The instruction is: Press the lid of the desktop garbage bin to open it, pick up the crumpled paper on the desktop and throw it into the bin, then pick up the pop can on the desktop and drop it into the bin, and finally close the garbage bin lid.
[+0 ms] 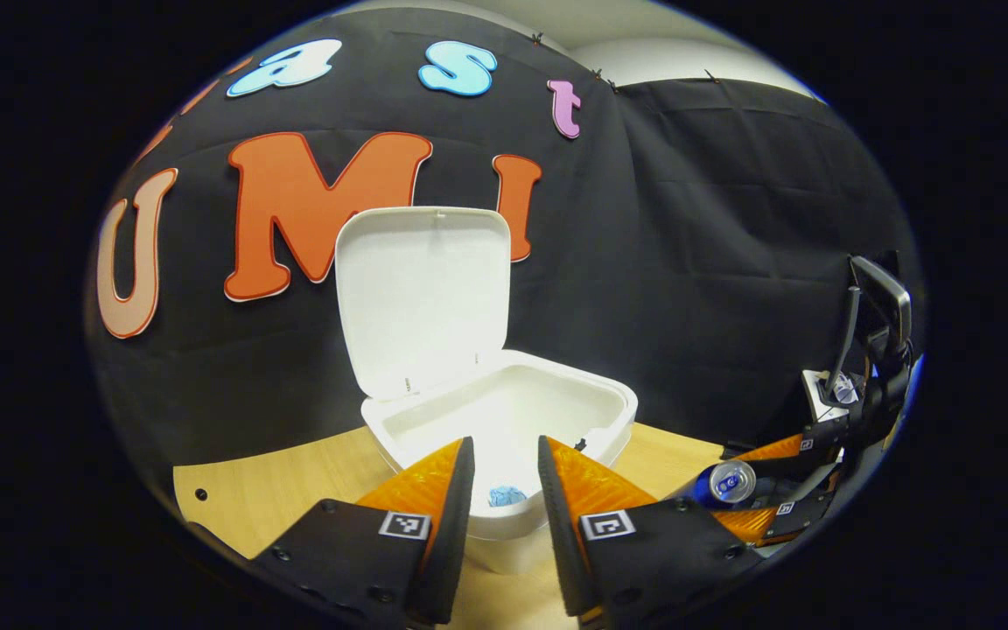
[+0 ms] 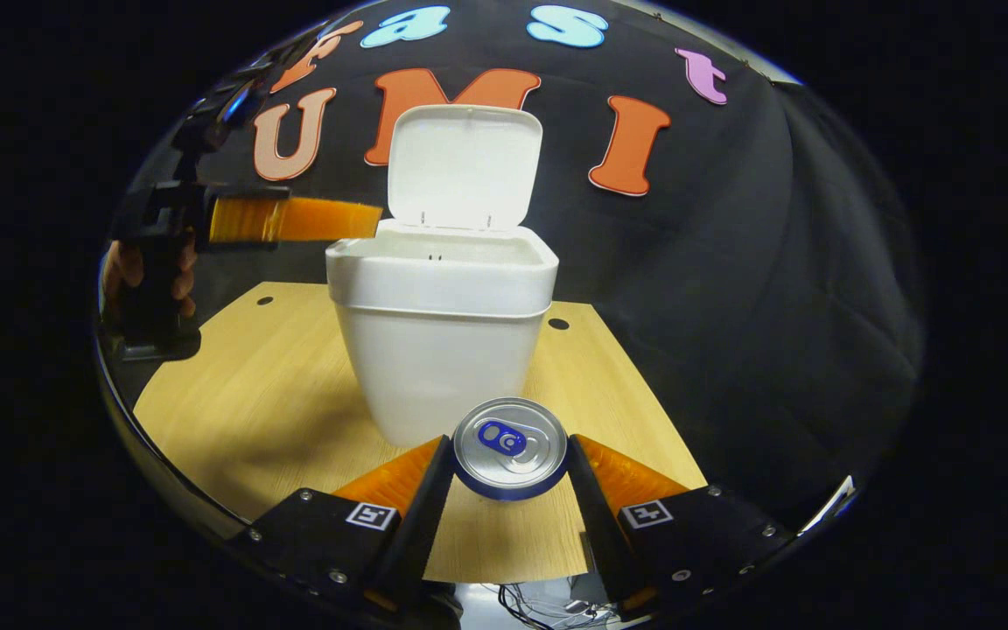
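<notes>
The white bin [image 2: 443, 332] stands on the wooden table [image 2: 241, 402] with its lid [image 2: 463, 166] swung upright. My right gripper [image 2: 510, 451] is shut on the pop can [image 2: 510, 446], whose silver top faces the camera, just in front of the bin's base. In the left gripper view the bin's rim [image 1: 556, 394] and raised lid [image 1: 421, 297] lie straight ahead. My left gripper [image 1: 506, 472] hovers open over the bin's mouth, holding nothing. A small bluish crumpled piece [image 1: 507, 496] lies inside the bin. At the right edge the right gripper [image 1: 736, 486] holds the can [image 1: 725, 484].
In the right gripper view the left gripper [image 2: 373, 220] reaches toward the bin's rim from the left, held by a hand [image 2: 141, 271]. Bare tabletop lies left and right of the bin. Small holes [image 2: 558, 324] mark the table near its back edge.
</notes>
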